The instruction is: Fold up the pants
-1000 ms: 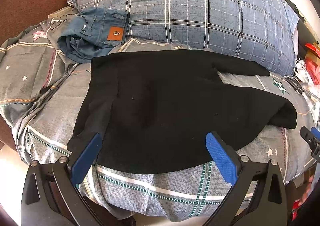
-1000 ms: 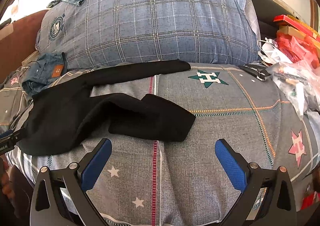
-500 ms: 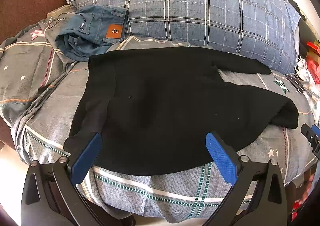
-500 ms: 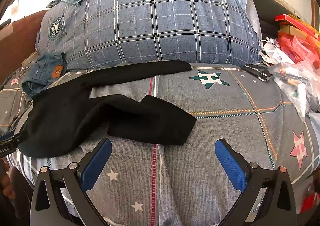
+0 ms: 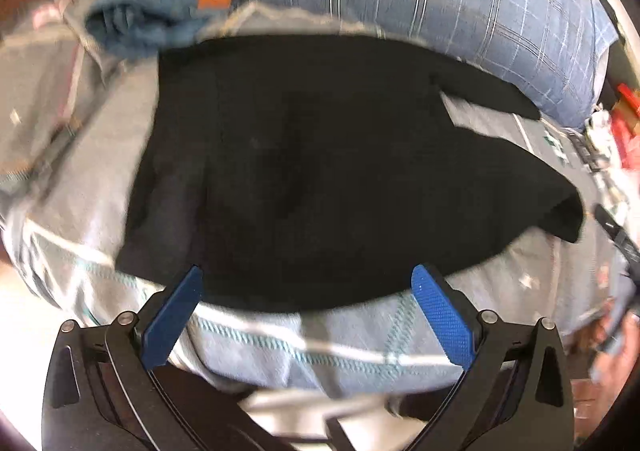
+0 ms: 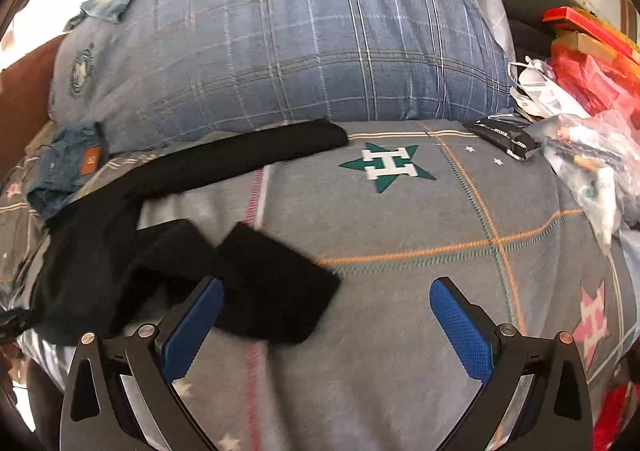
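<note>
Pants: black pants [image 5: 320, 171] lie spread on the grey star-print bedcover [image 6: 420, 219]; one leg runs along the foot of the blue plaid pillow [image 6: 280, 43], the other is doubled back near the front edge.
Left gripper: left gripper [image 5: 308, 311] has its jaws spread wide and grasps nothing; blue pads sit at the near hem of the pants. View is blurred.
Right gripper: right gripper [image 6: 326, 323] is also released, jaws apart; its left pad overlaps the folded leg end, contact unclear.
Jeans: folded denim jeans [image 6: 66, 167] with an orange patch lie beside the pillow, just left of the pants.
Containers: clear plastic bags [image 6: 592, 155] at the right hold small items, too indistinct to name.
Boxes: red boxes [image 6: 592, 47] are stacked behind the bags.
</note>
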`<state>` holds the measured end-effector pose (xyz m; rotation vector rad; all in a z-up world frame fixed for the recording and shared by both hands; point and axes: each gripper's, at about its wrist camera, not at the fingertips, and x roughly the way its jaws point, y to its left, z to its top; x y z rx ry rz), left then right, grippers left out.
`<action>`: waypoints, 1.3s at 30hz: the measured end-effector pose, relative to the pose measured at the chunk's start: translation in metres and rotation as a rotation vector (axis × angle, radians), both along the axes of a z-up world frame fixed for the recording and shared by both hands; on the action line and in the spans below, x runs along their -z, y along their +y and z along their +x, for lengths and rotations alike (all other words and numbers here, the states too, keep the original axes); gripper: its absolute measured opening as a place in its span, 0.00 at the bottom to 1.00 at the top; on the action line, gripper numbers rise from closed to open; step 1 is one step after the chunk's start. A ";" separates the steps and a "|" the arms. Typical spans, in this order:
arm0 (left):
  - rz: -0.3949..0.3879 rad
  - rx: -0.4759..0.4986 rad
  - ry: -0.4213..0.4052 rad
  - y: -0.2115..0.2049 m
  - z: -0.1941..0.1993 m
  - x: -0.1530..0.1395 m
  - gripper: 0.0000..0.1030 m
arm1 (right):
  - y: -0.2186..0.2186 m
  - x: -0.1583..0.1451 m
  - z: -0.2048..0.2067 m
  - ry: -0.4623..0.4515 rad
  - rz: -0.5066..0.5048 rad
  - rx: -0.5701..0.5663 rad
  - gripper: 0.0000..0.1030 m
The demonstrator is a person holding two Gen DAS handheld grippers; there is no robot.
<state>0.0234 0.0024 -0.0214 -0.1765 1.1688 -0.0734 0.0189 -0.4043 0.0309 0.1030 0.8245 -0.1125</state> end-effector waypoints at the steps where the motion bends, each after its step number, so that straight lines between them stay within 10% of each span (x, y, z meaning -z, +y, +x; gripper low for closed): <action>1: -0.048 -0.009 0.033 0.004 -0.001 0.003 1.00 | -0.004 0.002 0.006 0.011 0.011 -0.001 0.99; 4: -0.171 -0.050 0.096 0.010 -0.001 0.014 1.00 | -0.014 0.014 0.029 0.057 0.083 -0.020 0.98; 10: -0.145 -0.110 0.159 0.008 0.020 0.036 1.00 | -0.008 0.046 0.058 0.170 0.109 -0.079 0.85; 11: -0.136 -0.125 0.149 0.007 0.022 0.037 1.00 | -0.006 0.046 0.058 0.160 0.099 -0.095 0.74; 13: -0.093 -0.135 0.123 0.002 0.025 0.032 0.85 | 0.001 0.042 0.057 0.147 0.085 -0.164 0.05; 17: -0.002 -0.105 0.094 -0.004 0.029 0.016 0.26 | 0.004 0.033 0.051 0.130 0.093 -0.217 0.04; 24: -0.084 -0.118 0.116 0.016 0.028 0.016 0.23 | -0.056 -0.017 0.003 -0.046 0.133 -0.064 0.04; 33: -0.052 -0.072 0.154 0.008 0.023 0.013 0.23 | -0.105 0.033 -0.023 0.077 0.248 0.074 0.06; 36: -0.052 -0.045 0.124 0.013 0.017 0.000 0.23 | -0.112 0.025 -0.028 0.037 0.341 0.076 0.13; 39: -0.038 -0.033 0.119 0.010 0.019 0.000 0.23 | -0.117 0.014 -0.020 -0.011 0.357 0.110 0.48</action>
